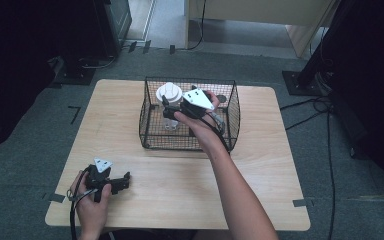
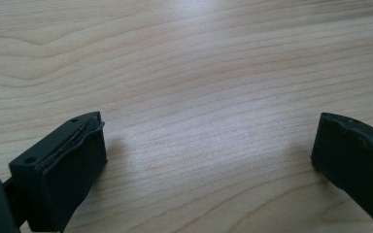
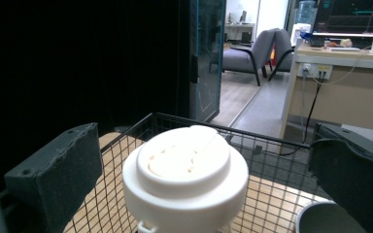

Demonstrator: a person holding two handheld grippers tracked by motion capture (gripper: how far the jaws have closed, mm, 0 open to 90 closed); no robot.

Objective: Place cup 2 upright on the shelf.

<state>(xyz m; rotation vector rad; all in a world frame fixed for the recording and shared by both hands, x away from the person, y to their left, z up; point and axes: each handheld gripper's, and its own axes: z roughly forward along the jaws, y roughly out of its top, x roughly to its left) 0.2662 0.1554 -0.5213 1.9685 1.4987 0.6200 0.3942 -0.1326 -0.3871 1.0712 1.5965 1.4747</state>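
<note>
Near edge, high view: the person's left hand (image 1: 91, 204) holds the left gripper (image 1: 121, 180) low over the front-left part of the wooden worktop (image 1: 260, 165), its grey three-cornered plate facing up and its cable looping down past the wrist. In the left gripper view the jaws stand wide apart with bare wood grain between them; nothing is held.

Mid worktop: the right forearm reaches forward from the bottom edge into a black wire basket (image 1: 234, 117) that sits on the rear-centre of the worktop. The right hand (image 1: 196, 122) carries the right gripper (image 1: 166, 107) inside the basket, plate uppermost.

Inside the basket: a cup with a white lid (image 1: 169, 94) stands upright in the rear-left part. The body below the lid looks clear in the high view. In the right gripper view the white lid (image 3: 185, 179) sits between the two jaws, which stand apart on either side of it with a visible gap on each side; they are not touching it. A round rim of a second, grey object (image 3: 320, 218) shows at the lower right of that view; what it is cannot be told.

Beyond the worktop: grey carpet, a pale desk (image 3: 342, 82) with cables, and grey chairs (image 3: 260, 48) farther back.
</note>
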